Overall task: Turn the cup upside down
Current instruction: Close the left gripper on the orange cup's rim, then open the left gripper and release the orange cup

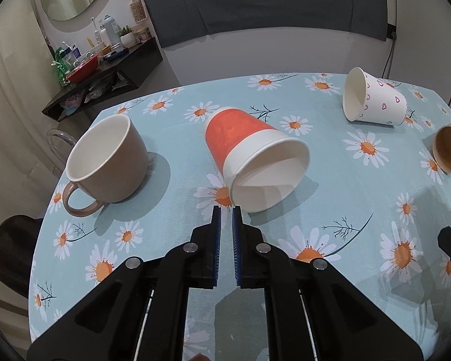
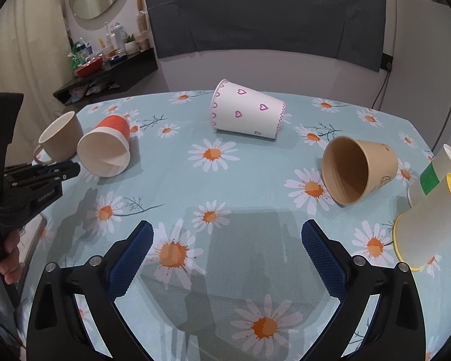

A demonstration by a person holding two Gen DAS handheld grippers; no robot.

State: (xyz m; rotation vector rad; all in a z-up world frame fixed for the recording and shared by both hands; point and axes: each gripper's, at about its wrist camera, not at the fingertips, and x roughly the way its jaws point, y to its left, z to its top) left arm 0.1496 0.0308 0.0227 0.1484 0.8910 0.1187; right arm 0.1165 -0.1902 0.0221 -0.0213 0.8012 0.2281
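An orange-and-white paper cup (image 1: 255,162) lies on its side on the daisy-print counter (image 1: 330,219), its open mouth turned toward the left gripper (image 1: 226,210) and its closed base pointing away toward the far edge. The cup's long axis runs roughly along that gripper's line of reach, angled a little so the rim sits slightly right of the fingertips. The left gripper's jaws stand narrow, only a thin gap between the blue pads, holding nothing, with the tips just short of the cup's lower rim. The left hand looks clearly the nearer; the right gripper (image 2: 227,249) hovers well apart over bare cloth, its jaws spread wide and empty. A beige mug (image 1: 105,162) stands upright just left of the cup. Farther off, a white cup with purple hearts (image 2: 246,111) and a brown paper cup (image 2: 357,168) also lie tipped over, while a yellow-rimmed cup (image 2: 430,225) leans at the right edge.
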